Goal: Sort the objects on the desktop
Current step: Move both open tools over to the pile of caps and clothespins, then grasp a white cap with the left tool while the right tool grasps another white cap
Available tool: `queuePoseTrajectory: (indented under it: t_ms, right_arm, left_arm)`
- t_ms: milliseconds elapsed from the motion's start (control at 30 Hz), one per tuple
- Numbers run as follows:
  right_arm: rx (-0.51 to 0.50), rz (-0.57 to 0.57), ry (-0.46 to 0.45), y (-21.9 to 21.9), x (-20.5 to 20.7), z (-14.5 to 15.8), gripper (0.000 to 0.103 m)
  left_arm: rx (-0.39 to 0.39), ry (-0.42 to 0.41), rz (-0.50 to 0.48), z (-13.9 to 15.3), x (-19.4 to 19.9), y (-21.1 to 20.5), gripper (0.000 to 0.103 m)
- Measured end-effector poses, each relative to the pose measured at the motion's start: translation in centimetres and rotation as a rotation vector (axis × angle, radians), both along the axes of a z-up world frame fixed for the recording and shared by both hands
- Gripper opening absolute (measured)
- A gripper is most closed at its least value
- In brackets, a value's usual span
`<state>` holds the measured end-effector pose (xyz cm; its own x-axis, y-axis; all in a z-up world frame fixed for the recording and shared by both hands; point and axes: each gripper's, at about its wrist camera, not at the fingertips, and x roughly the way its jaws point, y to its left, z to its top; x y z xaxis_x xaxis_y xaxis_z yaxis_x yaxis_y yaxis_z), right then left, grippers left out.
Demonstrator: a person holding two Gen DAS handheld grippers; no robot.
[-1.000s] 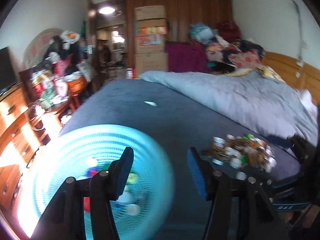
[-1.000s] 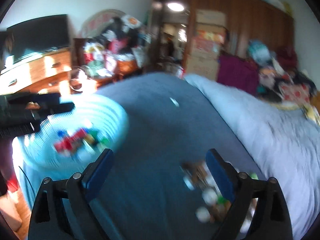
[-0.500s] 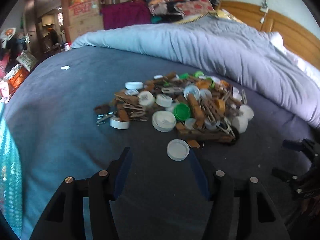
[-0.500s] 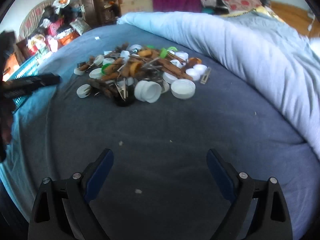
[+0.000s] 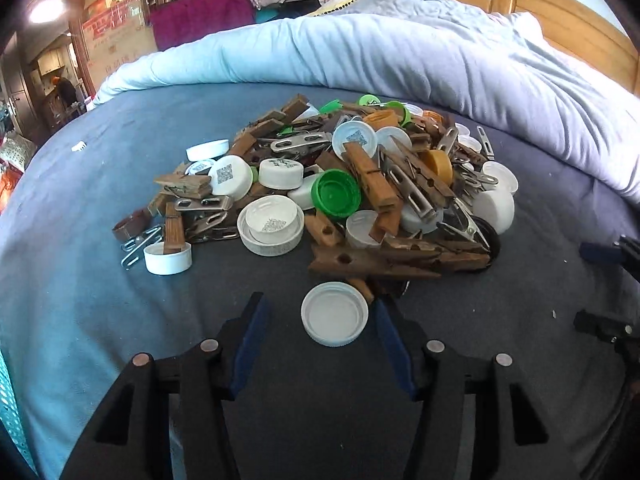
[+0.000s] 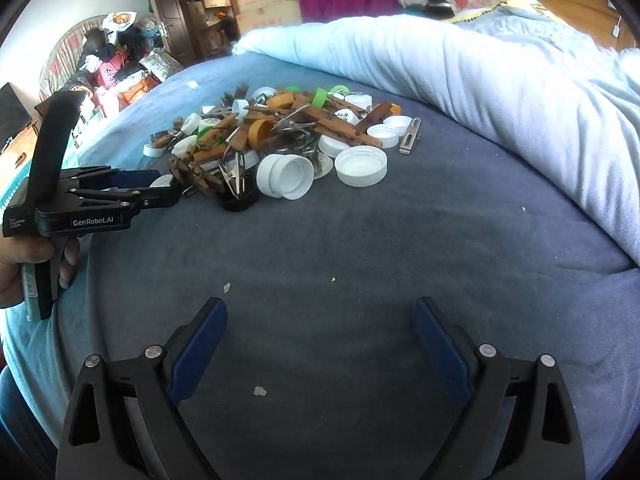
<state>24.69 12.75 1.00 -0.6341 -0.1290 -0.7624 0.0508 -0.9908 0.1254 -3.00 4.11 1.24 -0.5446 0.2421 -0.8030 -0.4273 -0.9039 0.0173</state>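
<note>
Bottle caps and clothespins lie heaped in one pile (image 5: pixel 332 184) on the blue bed sheet (image 5: pixel 100 280), near the edge of a pale blue quilt (image 5: pixel 400 52) bunched along the far side. White caps, green caps, an orange cap, brown wooden pegs and metal clips are mixed together there.

One white cap (image 5: pixel 334 313) lies apart from the heap on its near side, open side up, just beside a wooden peg (image 5: pixel 372 260) at the pile's front edge. The left tongs (image 5: pixel 320 312) point down at it with this cap between the blue pads; the jaws are closing, and the pads stand close on either side but a gap shows on the left side, so nothing is gripped yet.

The right tongs (image 6: pixel 320 320) hang over bare sheet well short of the pile, jaws spread wide, nothing between them. In the right wrist view a hand (image 6: pixel 24 264) grips the left tool's handle at the left edge, its tips at the heap's near-left corner.
</note>
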Motion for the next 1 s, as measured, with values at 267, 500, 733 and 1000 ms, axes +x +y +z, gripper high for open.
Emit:
queuePoseTrajectory:
  t_ms: [267, 500, 733, 1000]
  right_arm:
    - [-0.023, -0.005, 0.063, 1.5, -1.7, 2.3, 0.075]
    - [0.073, 0.018, 0.01, 2.8, -8.7, 1.4, 0.074]
    - [0.137, 0.054, -0.071, 1.7, -11.6, -0.1, 0.071]
    - [0.123, 0.02, -0.069, 2.6, -11.7, 0.3, 0.038]
  left_arm:
    - [0.038, 0.032, 0.03, 0.5, 3.6, -1.2, 0.032]
    - [0.073, 0.012, 0.069, -0.5, 2.3, -1.2, 0.032]
    - [0.073, 0.003, 0.072, -0.8, 1.5, -0.5, 0.032]
    - [0.046, 0.009, 0.073, -0.2, 2.4, -0.9, 0.032]
